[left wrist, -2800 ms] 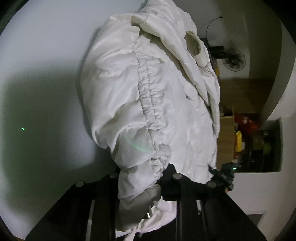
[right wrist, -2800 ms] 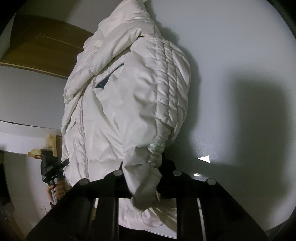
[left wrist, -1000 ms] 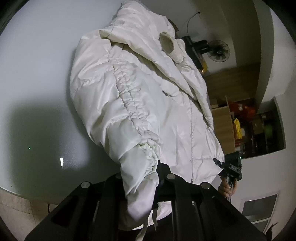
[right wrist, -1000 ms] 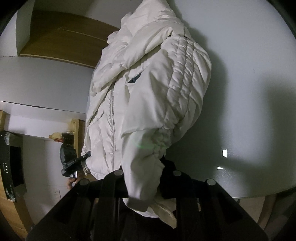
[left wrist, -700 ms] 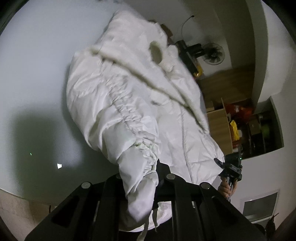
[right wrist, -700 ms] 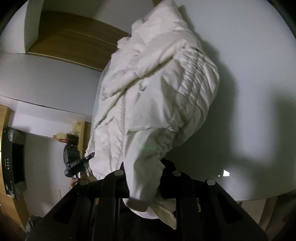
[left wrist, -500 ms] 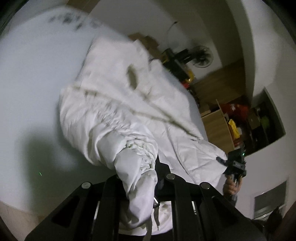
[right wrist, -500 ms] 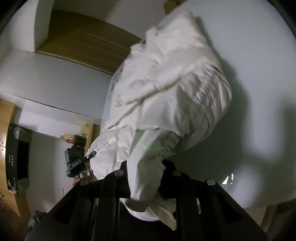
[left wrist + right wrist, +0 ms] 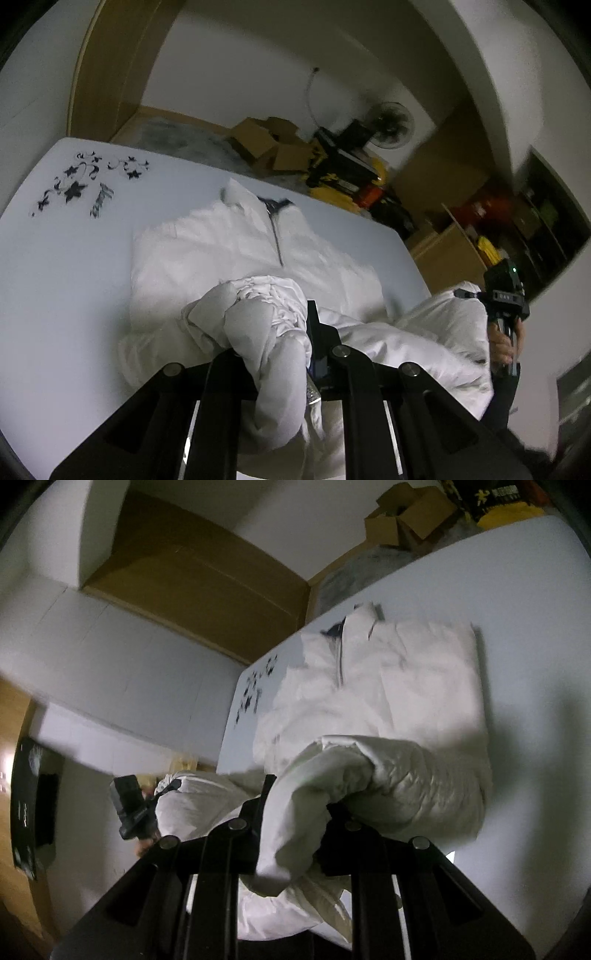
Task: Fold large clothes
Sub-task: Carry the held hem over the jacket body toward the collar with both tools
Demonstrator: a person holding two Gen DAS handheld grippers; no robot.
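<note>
A white puffy jacket (image 9: 236, 258) lies front up on the white table (image 9: 66, 280), collar and zipper at the far end. My left gripper (image 9: 280, 339) is shut on the jacket's bunched hem and sleeve at the near edge. My right gripper (image 9: 295, 812) is shut on the other bunched part of the jacket (image 9: 424, 709) at the near edge. The right gripper also shows at the right of the left wrist view (image 9: 504, 295), and the left gripper at the left of the right wrist view (image 9: 133, 805).
The table has a black flower print (image 9: 77, 184) at its far left corner. Behind it stand cardboard boxes (image 9: 266, 144), a fan (image 9: 391, 123), yellow and red items and wooden shelving (image 9: 450, 251). A wooden panel (image 9: 192, 579) runs along the wall.
Both grippers swung from looking down at the hanging jacket to looking across the table. The jacket's upper body dropped flat onto the table. Both grips stayed shut on the cloth.
</note>
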